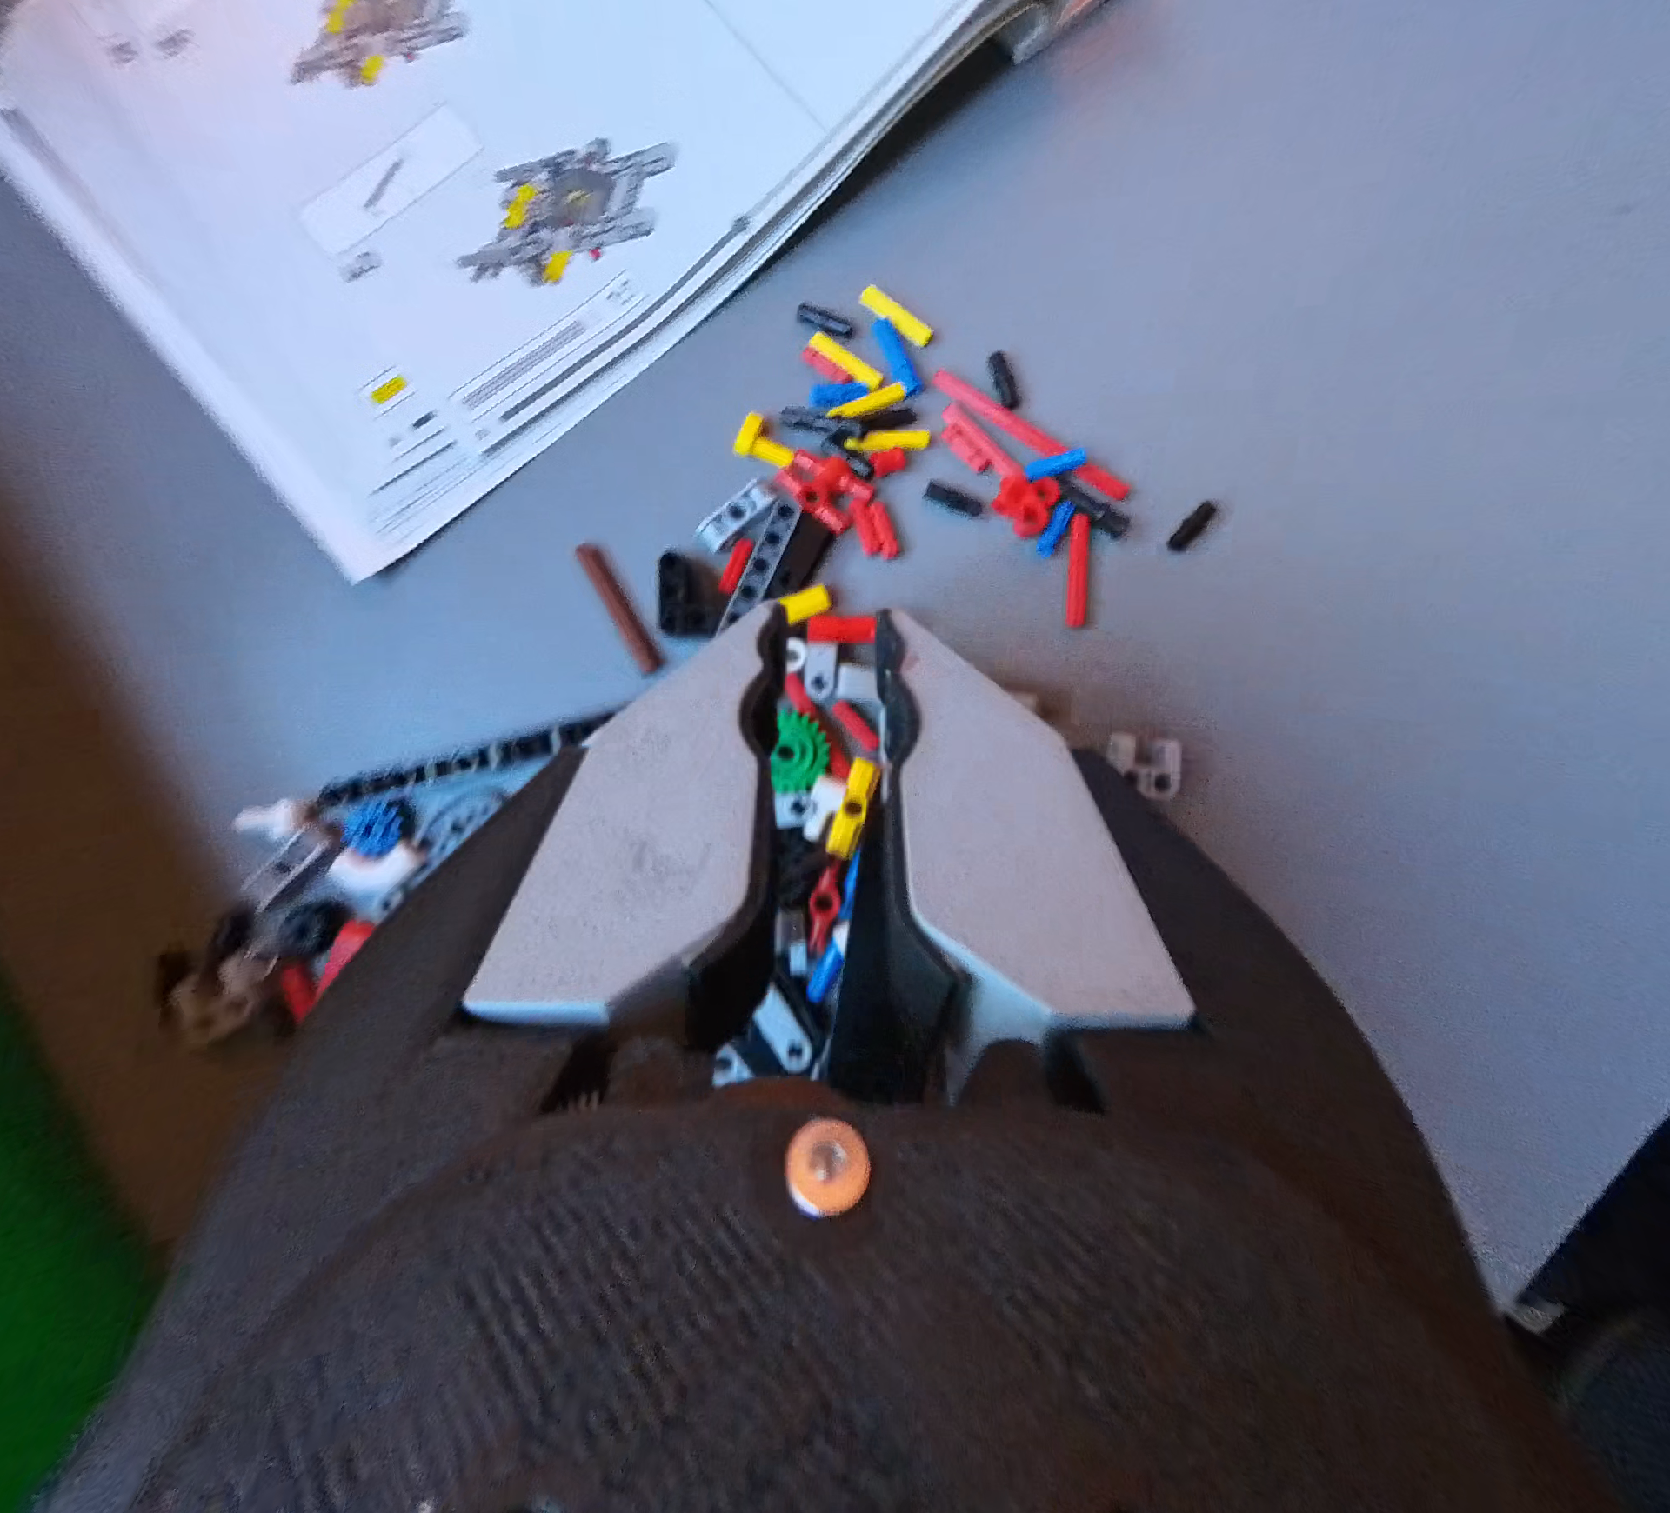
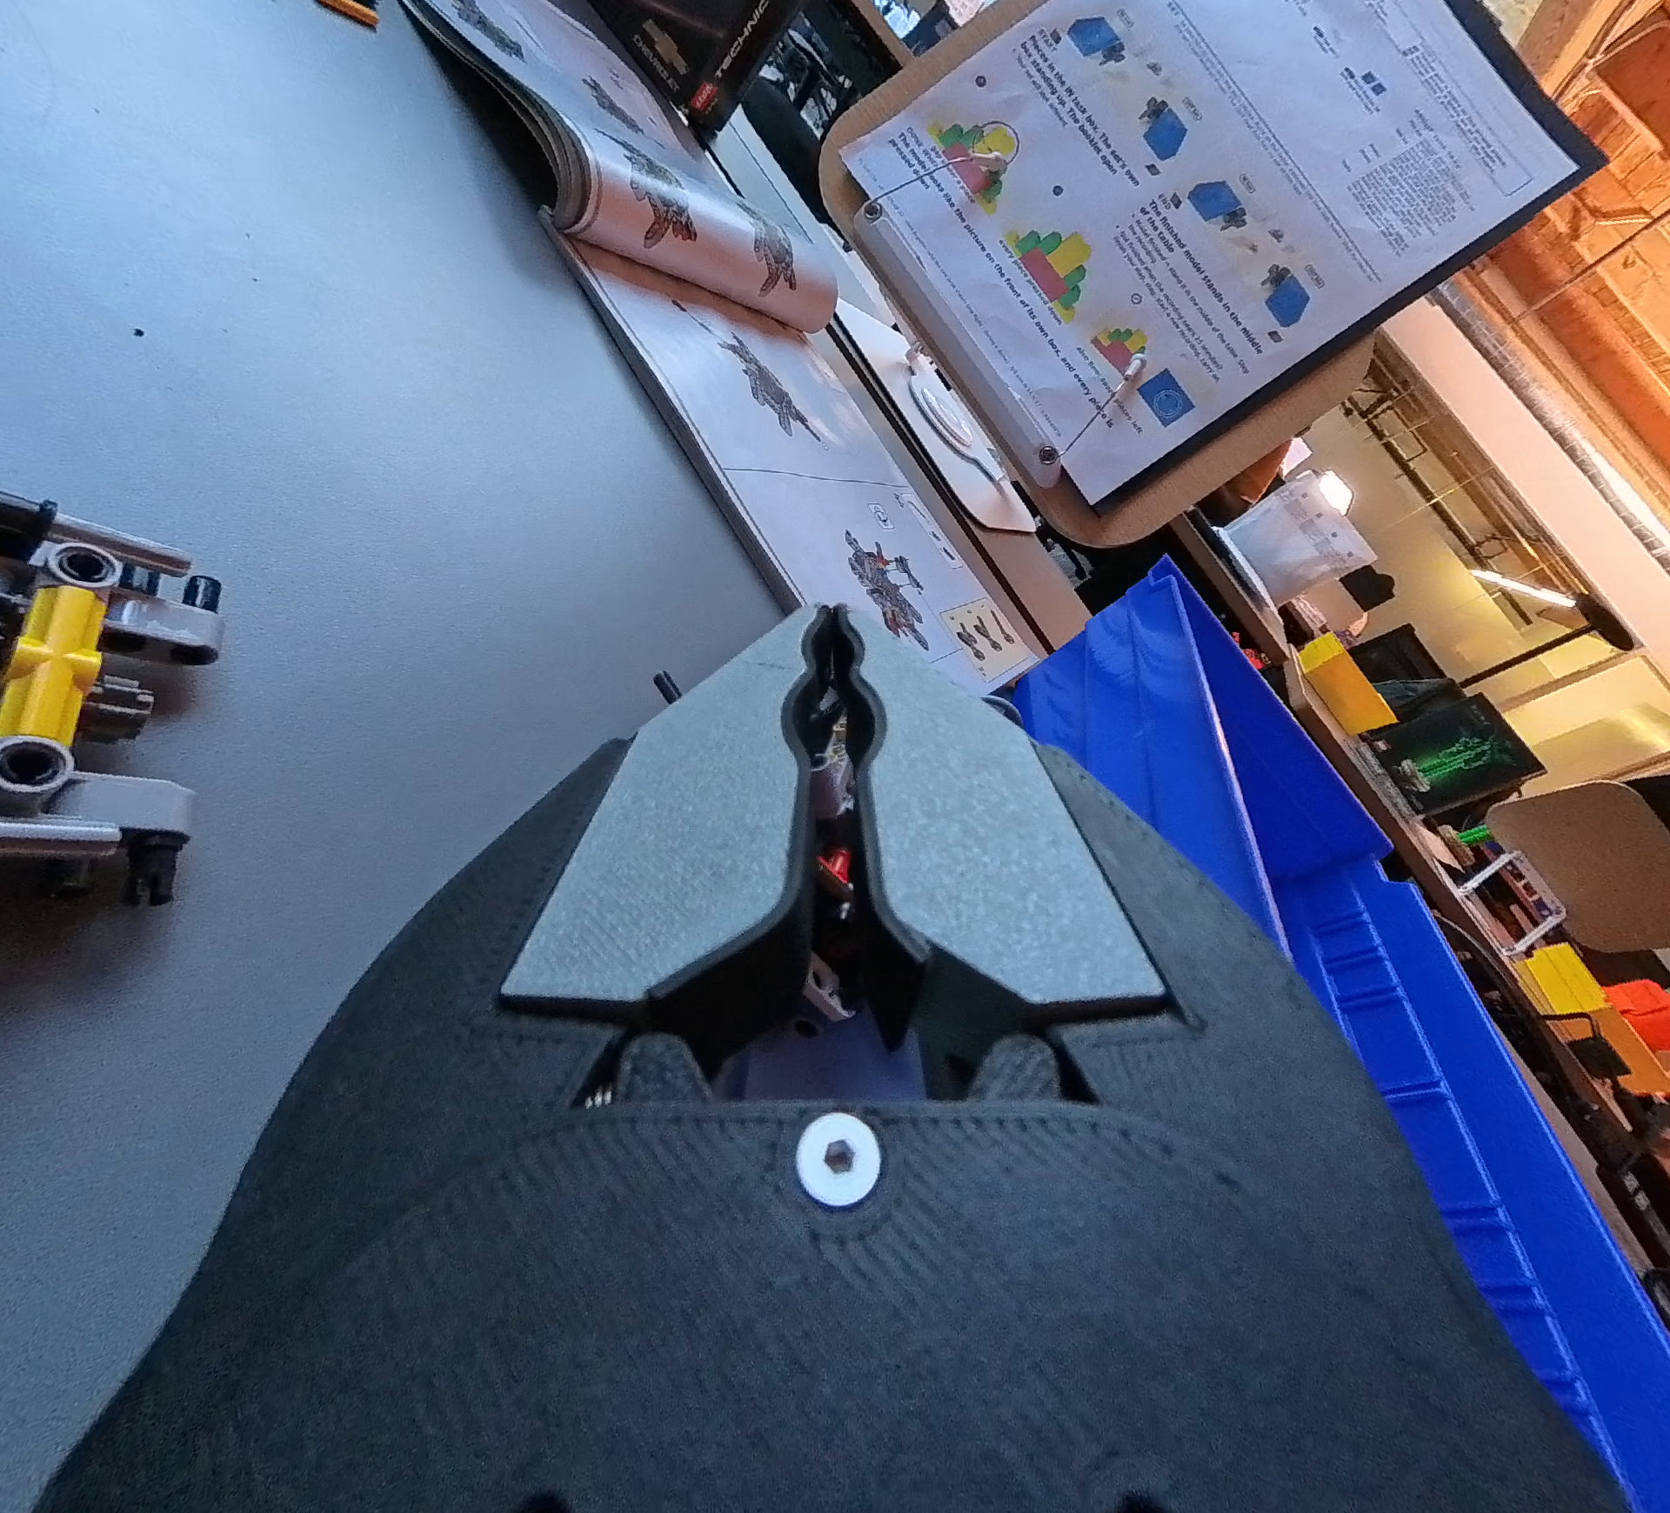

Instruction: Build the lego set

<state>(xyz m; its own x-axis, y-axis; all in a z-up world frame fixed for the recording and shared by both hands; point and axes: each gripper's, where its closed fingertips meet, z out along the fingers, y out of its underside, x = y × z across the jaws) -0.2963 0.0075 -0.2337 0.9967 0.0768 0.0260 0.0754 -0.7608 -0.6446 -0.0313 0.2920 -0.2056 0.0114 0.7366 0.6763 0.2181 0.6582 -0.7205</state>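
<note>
Finding one short red piece (image 1: 840, 628) lying crosswise between the tips of the left gripper (image 1: 830, 622), just below frame centre, with one short yellow piece (image 1: 804, 602) just beyond it. Holding this gripper's jaws partly spread, narrow enough to take the red piece by its ends; not being able to tell through the blur whether both pads are really pressing on it. Pointing the gripper steeply down over the heap of loose pieces (image 1: 904, 422), probably for picking straight from above. Counting one green gear (image 1: 800, 747) seen between the fingers, one brown rod (image 1: 619, 607) to the left, one half-built assembly (image 1: 343, 864) at lower left, and one open booklet (image 1: 452, 114) at upper left on the grey table (image 1: 1355, 385); not counting the remaining pieces, being too many and too blurred. Holding the right gripper (image 2: 831, 613) with tips pressed together and nothing visible between them, hanging idle between the table and one blue bin (image 2: 1265, 792) at the right. Seeing also one printed sheet (image 2: 1220, 187) propped up at upper right, likely for easy reading.
</note>
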